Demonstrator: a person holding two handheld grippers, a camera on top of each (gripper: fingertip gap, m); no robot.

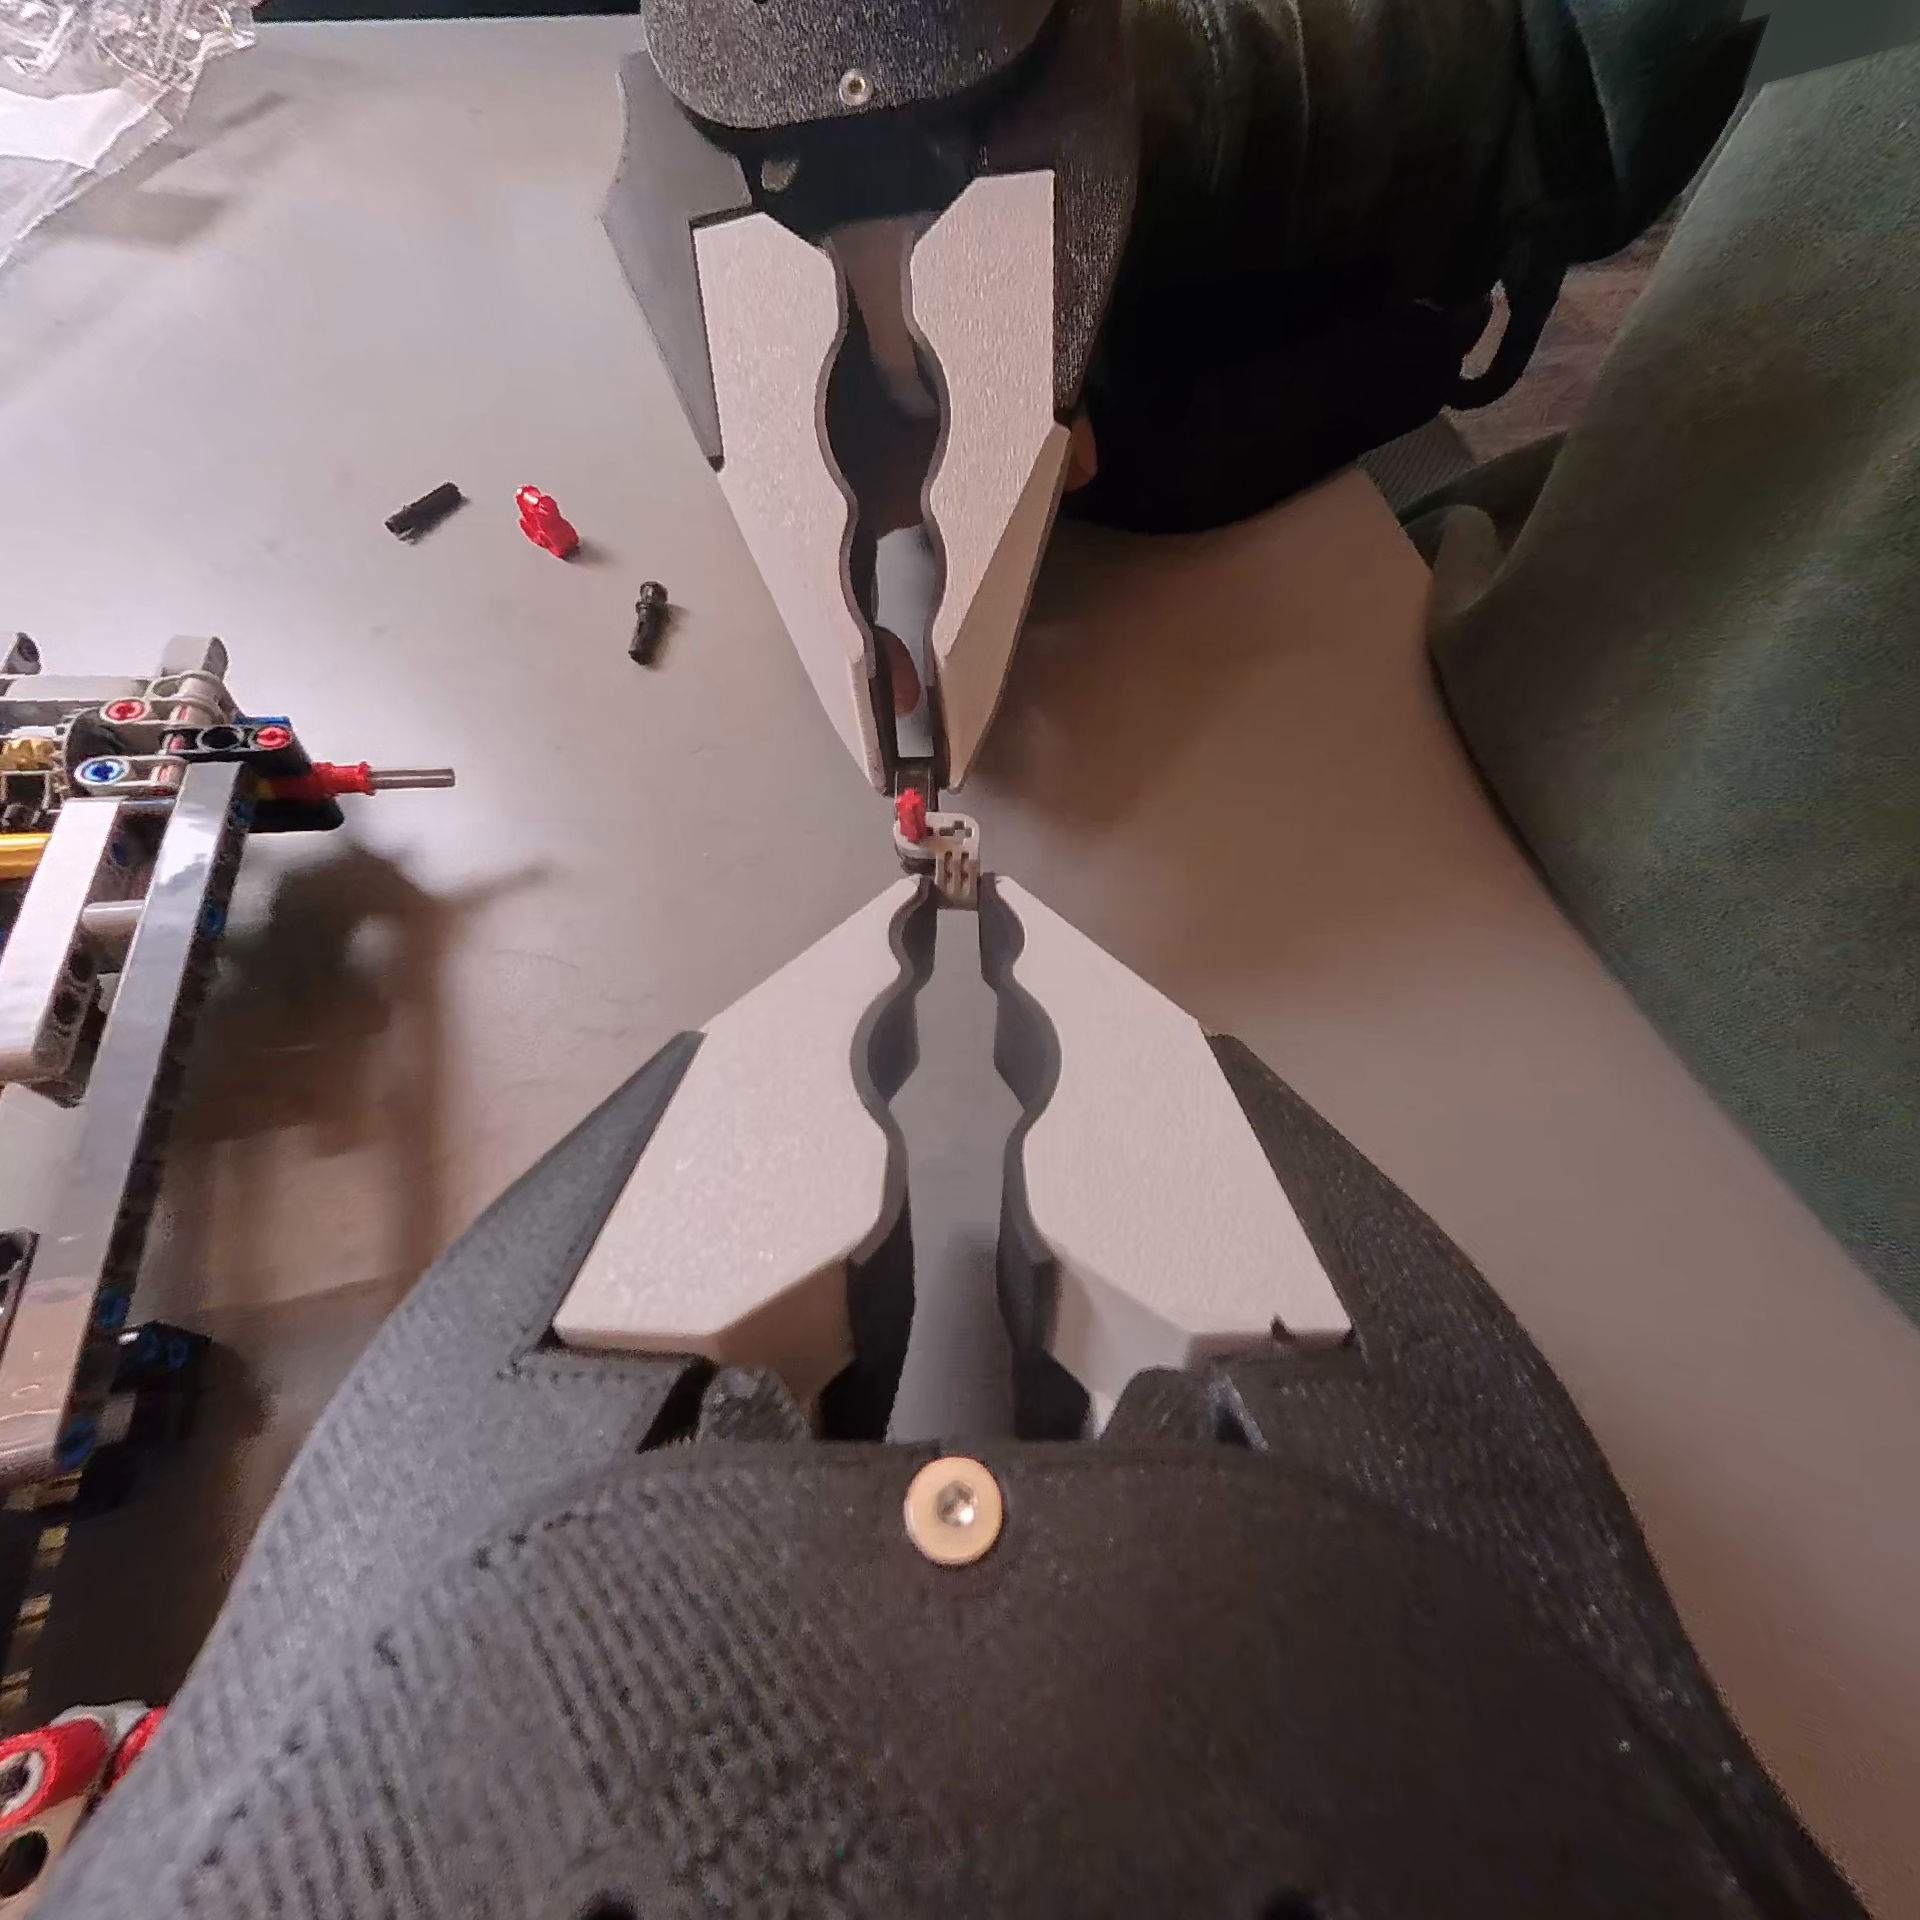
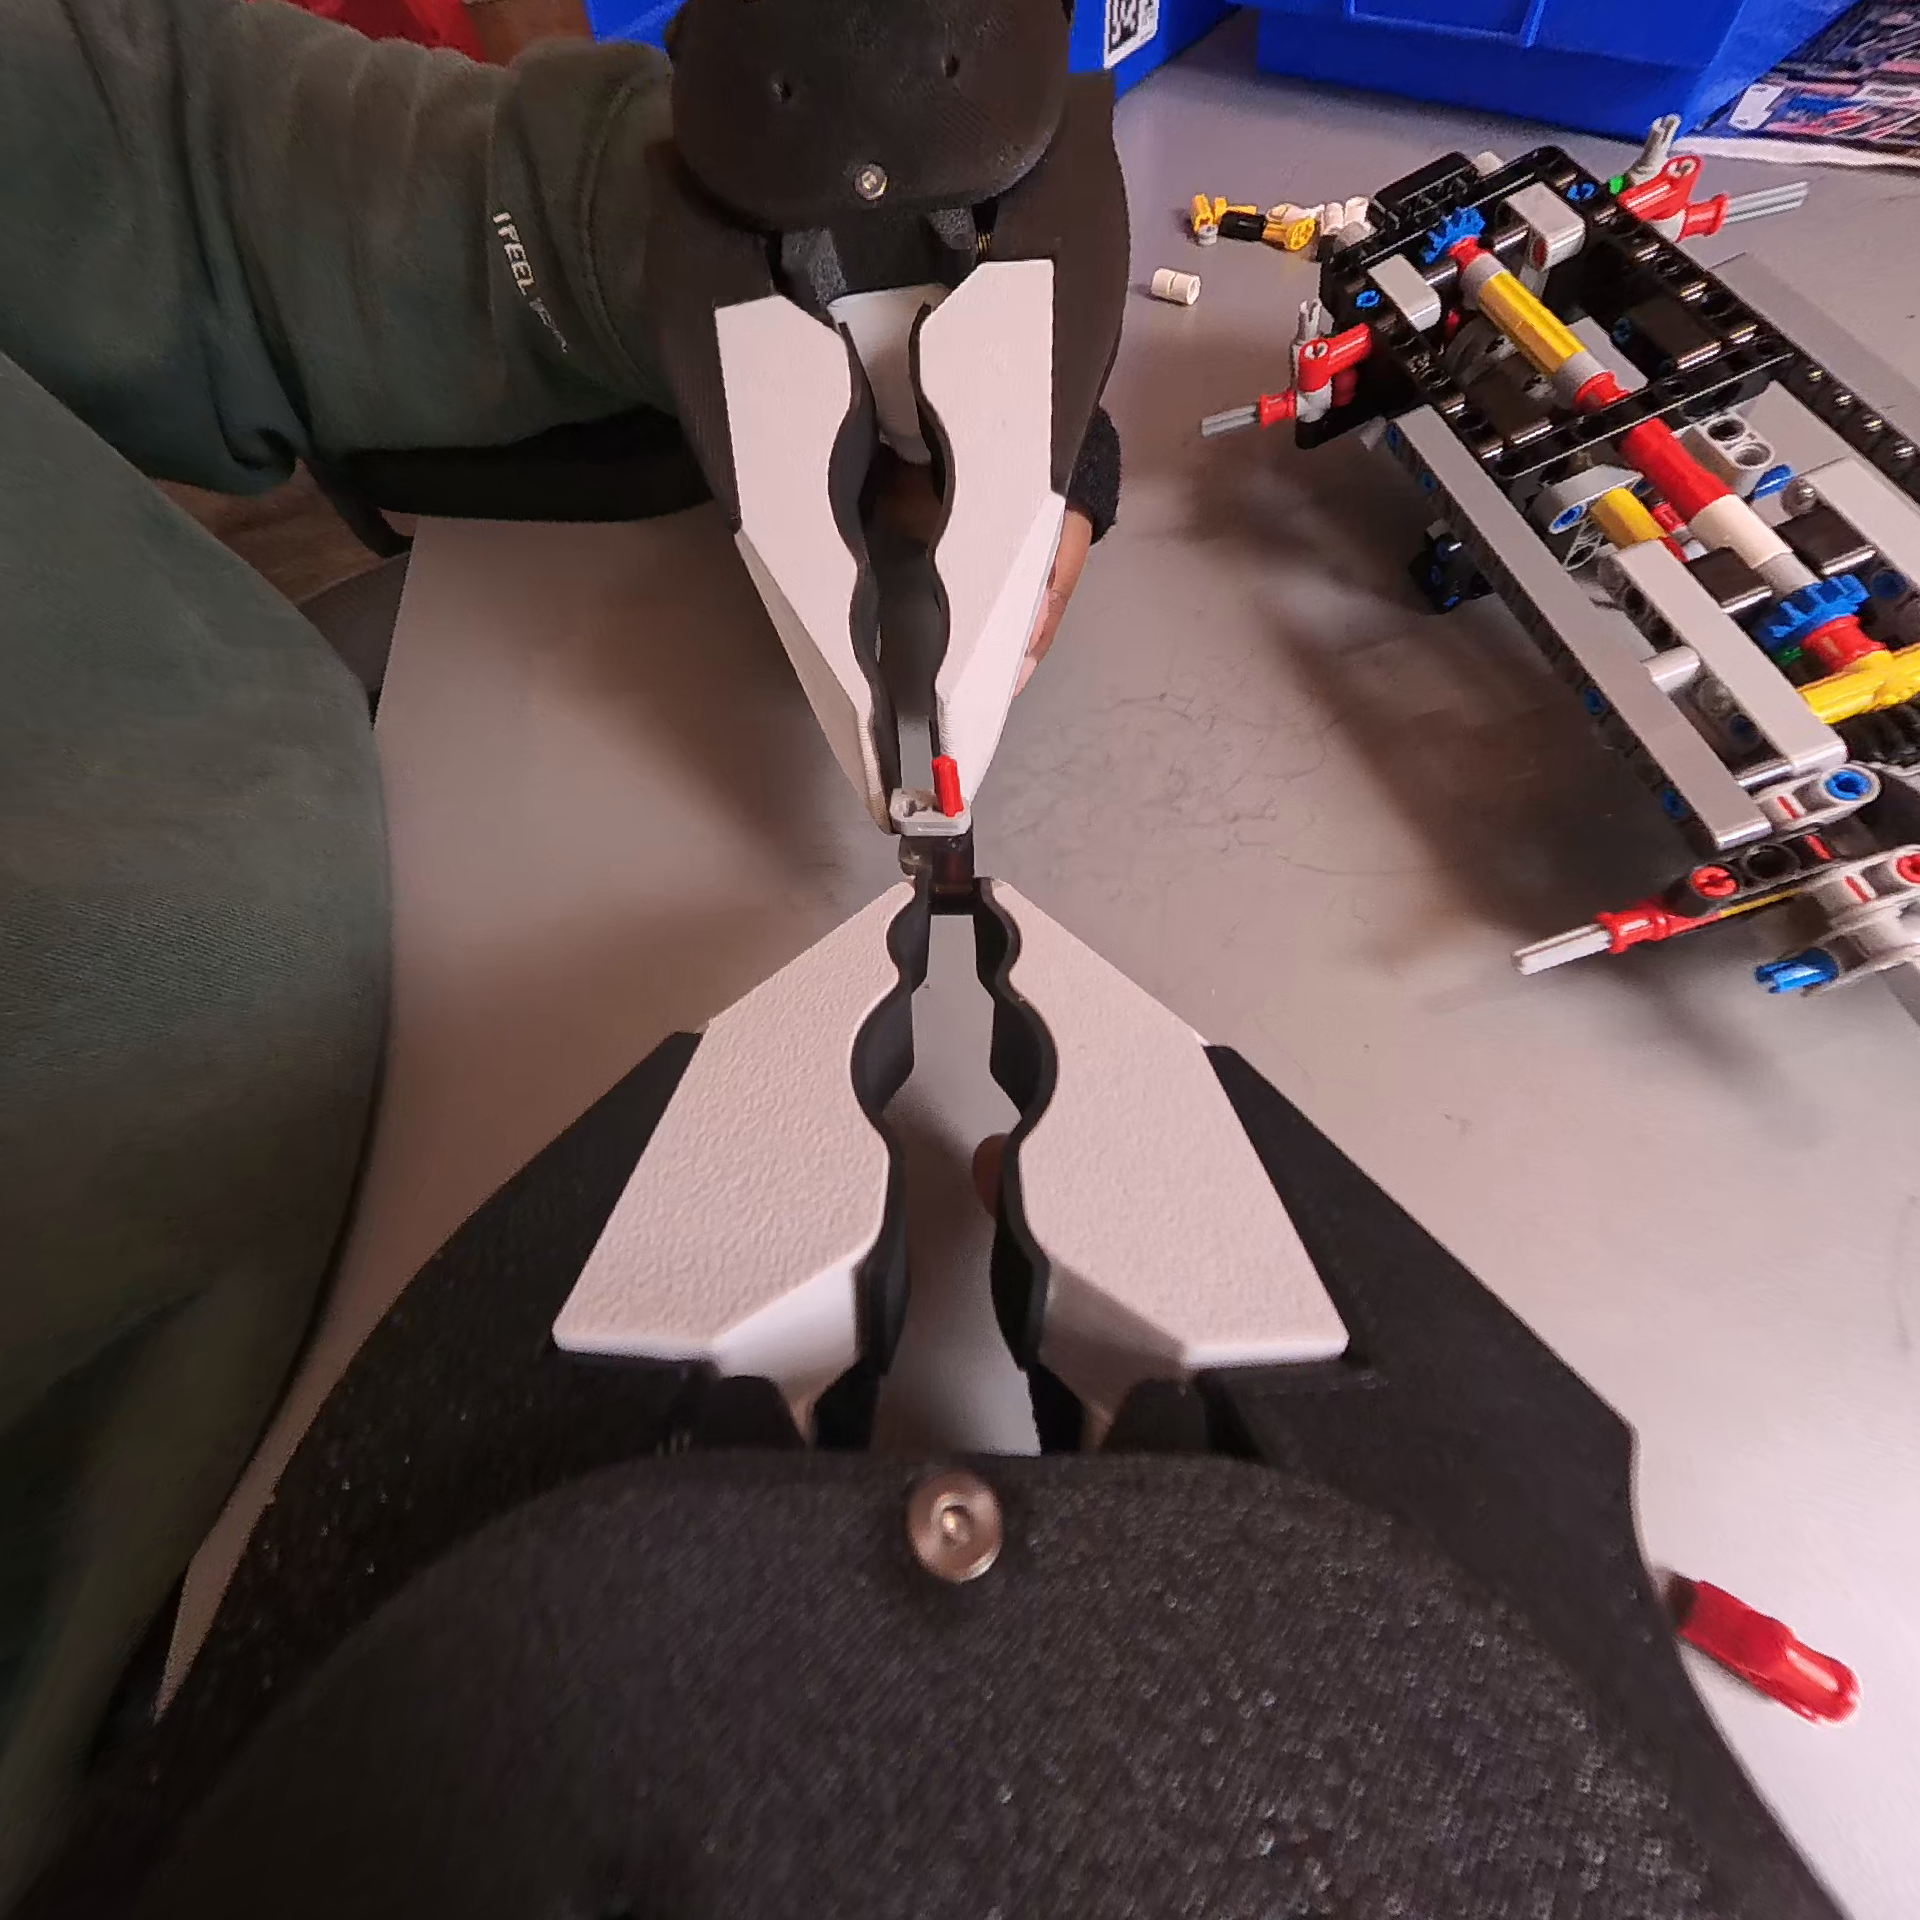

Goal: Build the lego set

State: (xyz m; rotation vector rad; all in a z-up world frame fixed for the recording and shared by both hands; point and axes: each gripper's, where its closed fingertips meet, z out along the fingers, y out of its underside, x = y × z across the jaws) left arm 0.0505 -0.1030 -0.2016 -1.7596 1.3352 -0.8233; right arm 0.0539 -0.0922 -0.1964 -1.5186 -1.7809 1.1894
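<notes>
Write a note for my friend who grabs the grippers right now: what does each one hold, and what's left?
Left hand-held gripper: shut on small grey connector carrying a red pin.
Right hand-held gripper: shut on a dark piece, pressed tip to tip against the connector.
Chassis lies on the table, partly built.
Loose black pins, red piece wait unused.
Left: finish joining, then fit onto chassis.

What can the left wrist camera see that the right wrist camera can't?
Only the left wrist view shows two loose black pins and crinkly clear plastic in the far corner. Only the right wrist view shows blue bins and small yellow and white pieces beyond the chassis. Both show the grey table, the long lego chassis, and the left gripper meeting the right gripper tip to tip over a tiny grey piece.
</notes>
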